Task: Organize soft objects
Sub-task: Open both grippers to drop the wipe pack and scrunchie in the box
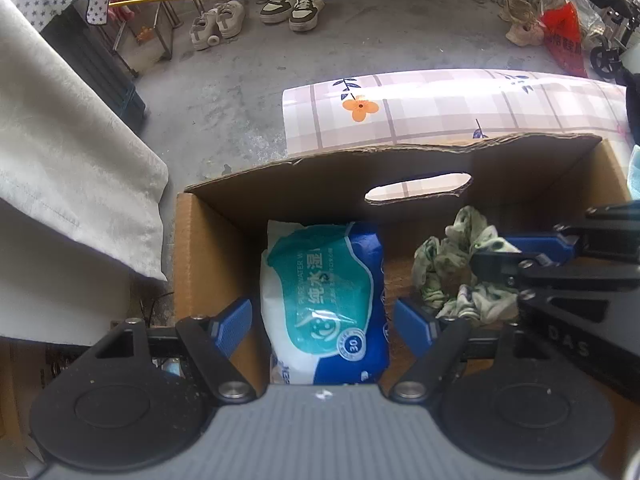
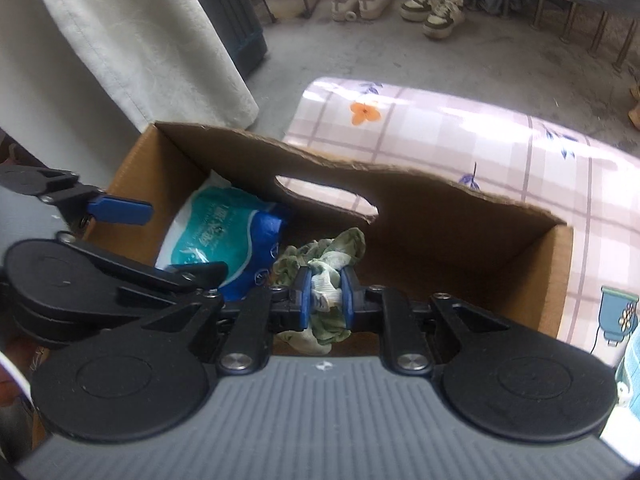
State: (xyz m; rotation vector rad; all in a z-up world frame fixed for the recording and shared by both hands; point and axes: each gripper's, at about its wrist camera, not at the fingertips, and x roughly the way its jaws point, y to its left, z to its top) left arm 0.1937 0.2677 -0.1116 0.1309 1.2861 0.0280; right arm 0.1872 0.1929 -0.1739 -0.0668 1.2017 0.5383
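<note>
An open cardboard box (image 1: 320,160) holds a blue-and-teal pack of wet wipes (image 1: 324,280) standing at its left side. My left gripper (image 1: 324,326) straddles the pack with its blue pads a little off either side, so it is open. To the right, a crumpled green-and-white cloth (image 1: 452,272) lies in the box, and my right gripper (image 1: 516,251) reaches in from the right. In the right wrist view the right gripper (image 2: 326,300) is shut on the cloth (image 2: 332,252), which bulges out above and below the pads. The pack (image 2: 216,232) and a left gripper finger (image 2: 120,210) show to the left.
The box stands on a table with a pink plaid flowered cover (image 1: 440,108). A pale curtain (image 1: 60,160) hangs close to the box's left side. Shoes (image 1: 292,4) sit on the concrete floor beyond. A light blue item (image 2: 630,360) lies at the right edge.
</note>
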